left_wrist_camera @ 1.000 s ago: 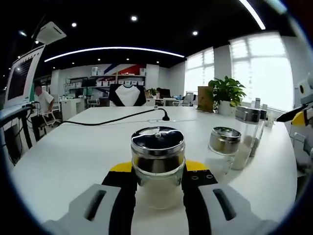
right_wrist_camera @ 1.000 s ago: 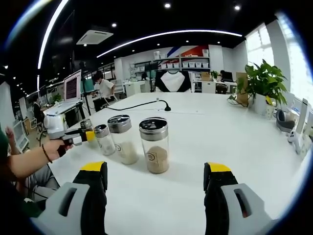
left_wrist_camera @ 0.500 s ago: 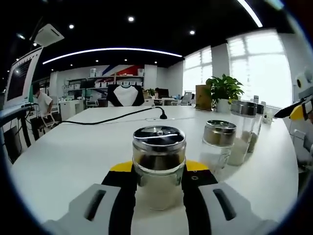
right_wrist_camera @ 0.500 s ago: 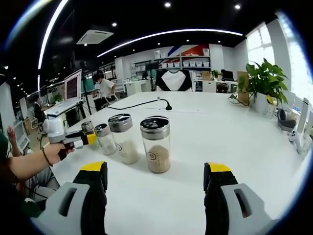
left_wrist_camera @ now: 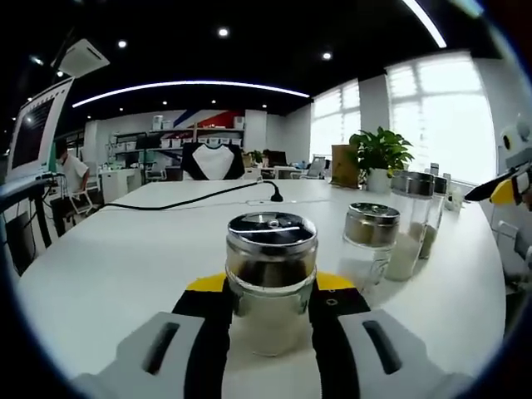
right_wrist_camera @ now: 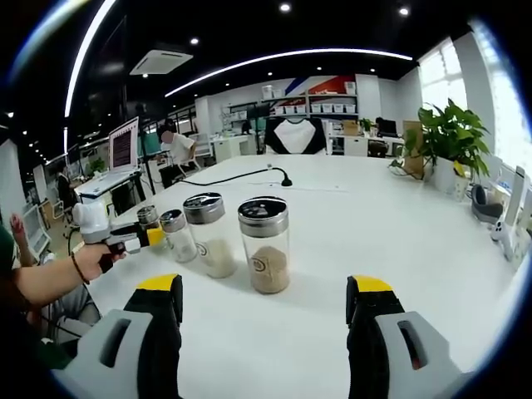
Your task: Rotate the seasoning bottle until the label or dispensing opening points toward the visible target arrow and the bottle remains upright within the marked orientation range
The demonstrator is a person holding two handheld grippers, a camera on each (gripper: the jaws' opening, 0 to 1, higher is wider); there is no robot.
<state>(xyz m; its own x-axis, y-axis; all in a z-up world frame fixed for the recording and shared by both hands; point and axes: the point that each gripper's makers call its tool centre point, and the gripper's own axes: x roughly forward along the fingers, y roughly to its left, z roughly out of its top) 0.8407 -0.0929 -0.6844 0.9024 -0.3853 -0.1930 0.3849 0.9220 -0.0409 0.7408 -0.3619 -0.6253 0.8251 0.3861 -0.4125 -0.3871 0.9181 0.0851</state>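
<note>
Left gripper [left_wrist_camera: 270, 312] has its jaws clamped on either side of the seasoning bottle [left_wrist_camera: 271, 278], a small glass jar w/ chrome lid, upright on the white table [left_wrist_camera: 125, 258] at the near end of a bottle row. Right gripper [right_wrist_camera: 262, 312] hangs w/ jaws spread wide, nothing between them, well short of the tall bottle [right_wrist_camera: 264, 245] w/ brown granules. From right gripper view, a hand [right_wrist_camera: 93, 252] holds the left gripper at the row's far end, next the small jar [right_wrist_camera: 175, 236] & mid bottle [right_wrist_camera: 209, 235]; black cable [right_wrist_camera: 241, 176] runs behind.
</note>
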